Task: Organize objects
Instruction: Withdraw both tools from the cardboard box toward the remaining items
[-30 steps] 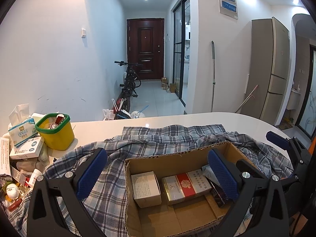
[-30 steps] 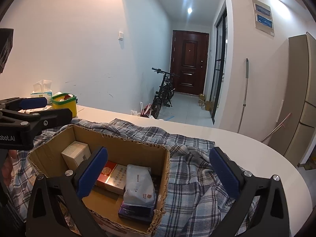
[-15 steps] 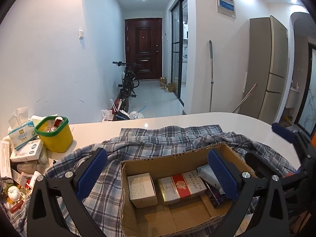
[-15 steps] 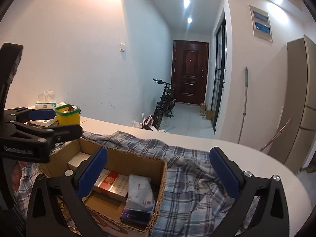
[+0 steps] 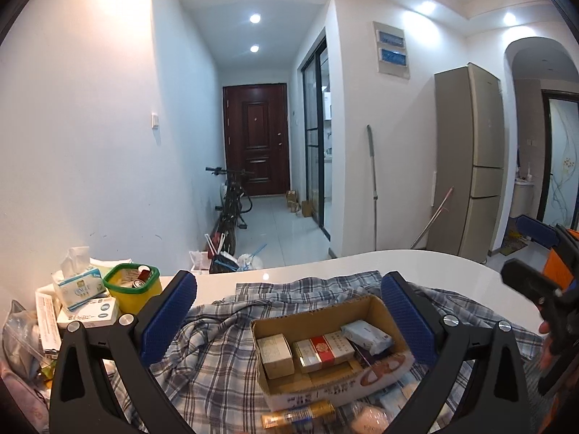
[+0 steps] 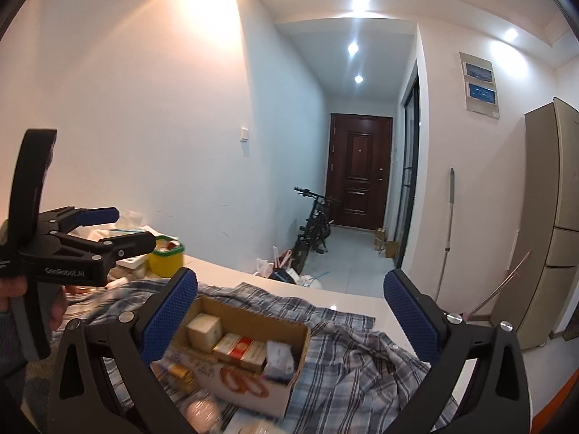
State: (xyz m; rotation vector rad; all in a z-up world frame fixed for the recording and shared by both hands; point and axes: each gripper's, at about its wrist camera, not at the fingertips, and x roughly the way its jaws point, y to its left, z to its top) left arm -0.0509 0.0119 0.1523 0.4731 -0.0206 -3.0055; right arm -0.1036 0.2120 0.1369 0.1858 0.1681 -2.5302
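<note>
An open cardboard box (image 5: 315, 320) sits on a blue plaid cloth (image 5: 217, 347) on the white table (image 5: 416, 264). Inside it are a white carton (image 5: 277, 354), a red-and-white carton (image 5: 324, 349) and a tissue pack (image 5: 365, 332). My left gripper (image 5: 289, 311) hangs open above and short of the box, holding nothing. My right gripper (image 6: 289, 307) is also open and empty, with the box (image 6: 249, 320) low between its fingers. Each gripper shows in the other's view: the left gripper (image 6: 126, 228) at the left, the right gripper (image 5: 521, 247) at the right edge.
A yellow tub with a green rim (image 5: 132, 289), tissue packs (image 5: 77, 282) and small cartons crowd the table's left end. A gold tube (image 5: 300, 414) and blurred packets lie in front of the box. Beyond the table edge are a hallway, a bicycle (image 5: 231, 202) and a fridge (image 5: 470, 159).
Both grippers have drawn back from the box and tilted upward, so the box looks smaller and lower. Items in front of the box have come into view. Both stay open.
</note>
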